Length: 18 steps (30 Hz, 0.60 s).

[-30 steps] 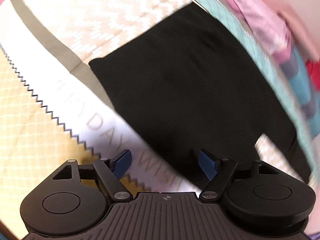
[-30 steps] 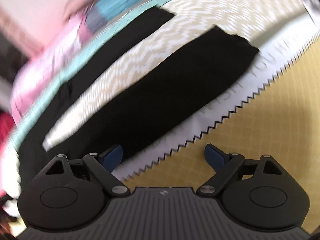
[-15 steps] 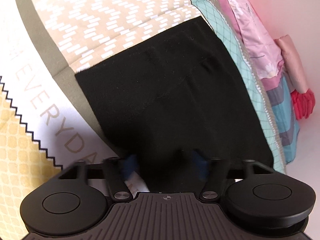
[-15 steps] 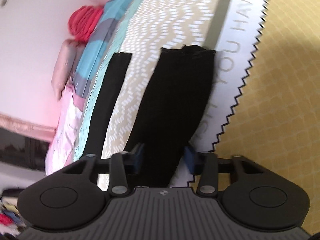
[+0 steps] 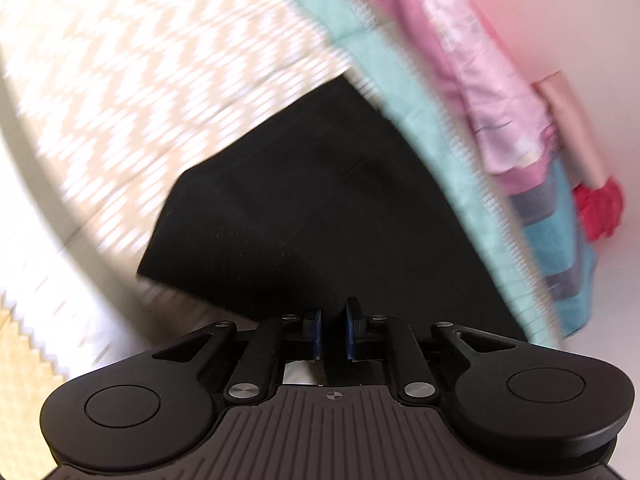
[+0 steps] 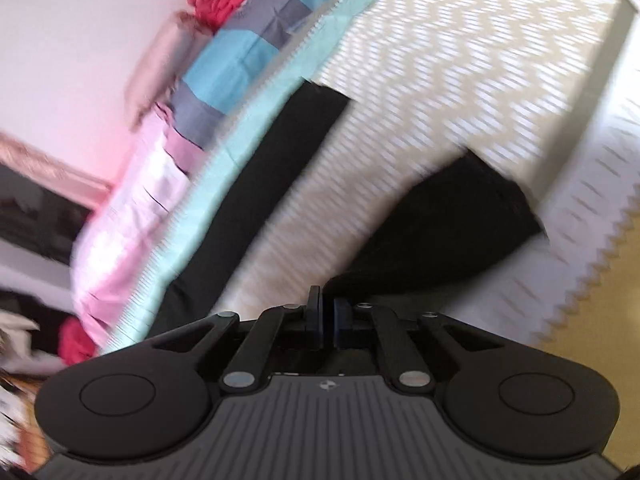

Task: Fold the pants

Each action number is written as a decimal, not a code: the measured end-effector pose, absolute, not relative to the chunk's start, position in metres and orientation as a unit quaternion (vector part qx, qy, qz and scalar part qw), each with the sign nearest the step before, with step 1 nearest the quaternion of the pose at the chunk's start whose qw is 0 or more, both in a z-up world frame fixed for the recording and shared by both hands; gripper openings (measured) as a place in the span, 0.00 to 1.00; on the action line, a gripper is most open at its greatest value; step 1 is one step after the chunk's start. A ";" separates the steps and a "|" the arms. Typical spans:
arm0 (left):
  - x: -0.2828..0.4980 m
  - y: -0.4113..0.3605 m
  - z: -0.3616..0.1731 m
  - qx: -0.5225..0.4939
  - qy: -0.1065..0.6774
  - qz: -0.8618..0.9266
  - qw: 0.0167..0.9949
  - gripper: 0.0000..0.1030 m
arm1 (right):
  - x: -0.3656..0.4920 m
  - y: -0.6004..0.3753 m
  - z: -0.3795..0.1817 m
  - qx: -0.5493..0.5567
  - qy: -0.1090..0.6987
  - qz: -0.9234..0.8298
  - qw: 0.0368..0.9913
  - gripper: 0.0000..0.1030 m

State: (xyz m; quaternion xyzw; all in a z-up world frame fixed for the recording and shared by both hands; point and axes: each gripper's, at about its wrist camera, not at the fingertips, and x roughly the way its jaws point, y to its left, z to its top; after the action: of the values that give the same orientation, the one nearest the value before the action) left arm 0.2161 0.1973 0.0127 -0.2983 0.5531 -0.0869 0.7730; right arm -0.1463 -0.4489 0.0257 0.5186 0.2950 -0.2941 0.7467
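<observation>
Being soft and limp, the black pants (image 5: 320,208) are clamped at their near edge by the left gripper (image 5: 331,330) and the right gripper (image 6: 325,320), so sagging is likely.

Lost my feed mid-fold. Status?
Left gripper shut on black pants. Right gripper shut on pants leg. Nothing in the way.

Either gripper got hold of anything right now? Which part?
Both grip the black pants. Left gripper is clamped on the near edge of the wide upper part; right gripper on the near edge of one leg.
</observation>
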 end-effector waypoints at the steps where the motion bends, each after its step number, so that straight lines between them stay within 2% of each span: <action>1: 0.226 0.192 0.016 -0.300 0.547 -0.092 0.776 0.68 | -0.134 -0.457 0.031 0.522 0.288 -0.289 0.749 0.07; 6: 0.292 0.154 0.018 -0.268 0.537 -0.112 0.792 0.62 | -0.058 -0.504 0.039 0.531 0.277 -0.278 0.751 0.07; 11: 0.361 0.118 -0.014 -0.225 0.589 -0.099 0.770 0.63 | 0.019 -0.552 0.008 0.519 0.328 -0.305 0.728 0.11; 15: 0.372 0.117 -0.014 -0.242 0.590 -0.115 0.762 0.64 | 0.038 -0.562 -0.008 0.476 0.336 -0.298 0.756 0.12; 17: 0.371 0.122 -0.019 -0.255 0.603 -0.133 0.744 0.88 | 0.035 -0.561 -0.008 0.451 0.345 -0.274 0.776 0.17; 18: 0.369 0.130 -0.020 -0.277 0.606 -0.144 0.732 0.91 | 0.031 -0.562 -0.008 0.448 0.344 -0.262 0.783 0.18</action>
State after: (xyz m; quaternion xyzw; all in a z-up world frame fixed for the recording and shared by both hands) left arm 0.3688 0.1299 -0.0201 -0.2769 0.6057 -0.1445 0.7318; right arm 0.0305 -0.5616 -0.0081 0.4477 0.3438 -0.2617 0.7828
